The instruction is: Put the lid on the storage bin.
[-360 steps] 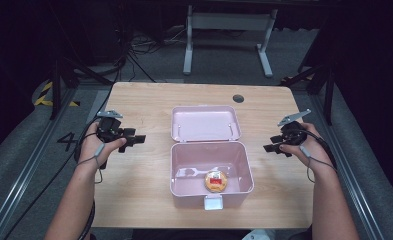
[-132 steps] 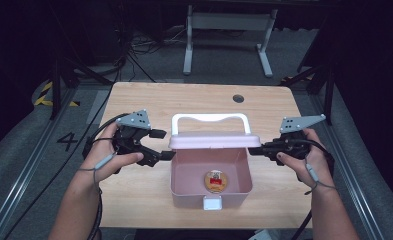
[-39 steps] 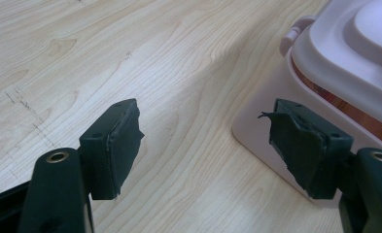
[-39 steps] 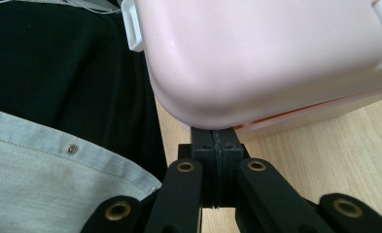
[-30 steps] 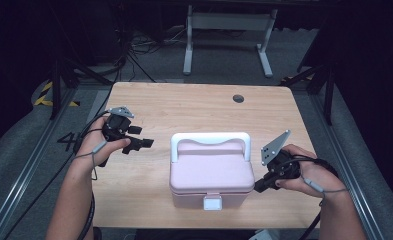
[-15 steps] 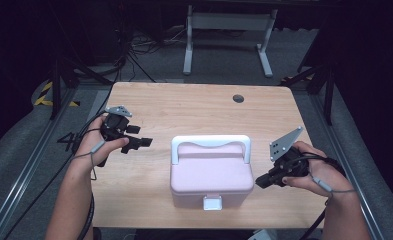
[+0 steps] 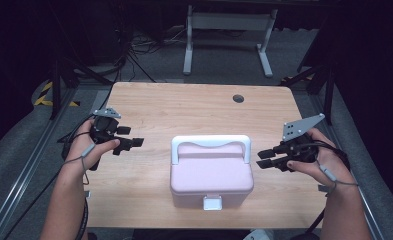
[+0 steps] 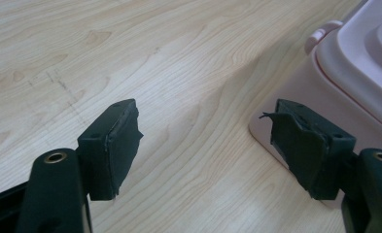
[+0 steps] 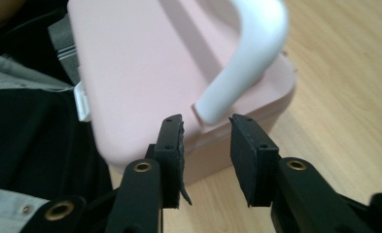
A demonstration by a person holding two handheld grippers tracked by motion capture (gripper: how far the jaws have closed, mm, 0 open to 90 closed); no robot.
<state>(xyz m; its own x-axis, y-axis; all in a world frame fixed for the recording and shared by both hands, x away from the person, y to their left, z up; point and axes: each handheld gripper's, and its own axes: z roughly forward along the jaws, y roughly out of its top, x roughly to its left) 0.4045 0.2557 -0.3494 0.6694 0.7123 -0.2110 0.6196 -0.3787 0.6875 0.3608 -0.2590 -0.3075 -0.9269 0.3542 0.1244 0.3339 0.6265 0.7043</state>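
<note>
A pink lunch box [image 7: 211, 175] stands with its lid down at the table's near middle, with a white handle [image 7: 210, 142] along its far top edge and a white latch [image 7: 212, 202] at the front. My left gripper [image 7: 129, 144] hovers to its left, open wide, with nothing between its fingers. In the left gripper view a corner of the box [image 8: 354, 63] lies beyond the gripper [image 8: 208, 141]. My right gripper [image 7: 265, 160] is just off the box's right side, open. In the right gripper view, one end of the handle [image 9: 247, 58] sits just past the narrow gap of that gripper [image 9: 205, 131].
The wooden table [image 7: 184, 110] has a round cable hole [image 7: 238, 98] at its back right. Bare wood lies behind the box and on both sides. A metal stand [image 7: 226, 30] is on the floor beyond the far edge.
The box's lid, open at first with food inside, is now down. My right gripper came in to the box's right side and shifted slightly away from me. The left stays at the box's left.
</note>
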